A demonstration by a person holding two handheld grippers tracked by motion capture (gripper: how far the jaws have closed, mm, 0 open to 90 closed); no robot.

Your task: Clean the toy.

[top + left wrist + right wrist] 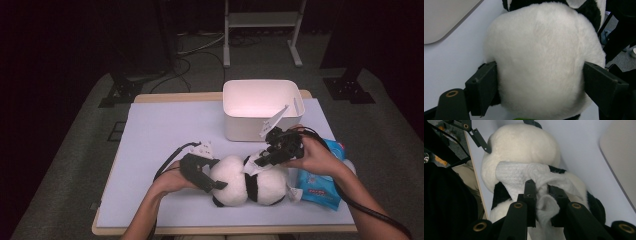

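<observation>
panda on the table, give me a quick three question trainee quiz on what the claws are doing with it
1. True or false: the left claw has its jaws clamped on the plush panda.
2. What does the right claw pinch? A) white wipe B) blue packet C) white bin
3. In the high view, where does the blue wipe packet lie relative to the panda?

Key
1. True: the pads press into both sides of its white body.
2. A, the white wipe, draped on the panda.
3. At its right, under the person's right forearm; the white bin stands behind.

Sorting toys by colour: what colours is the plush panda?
White with black patches, the plush panda shows best in the high view.
</observation>
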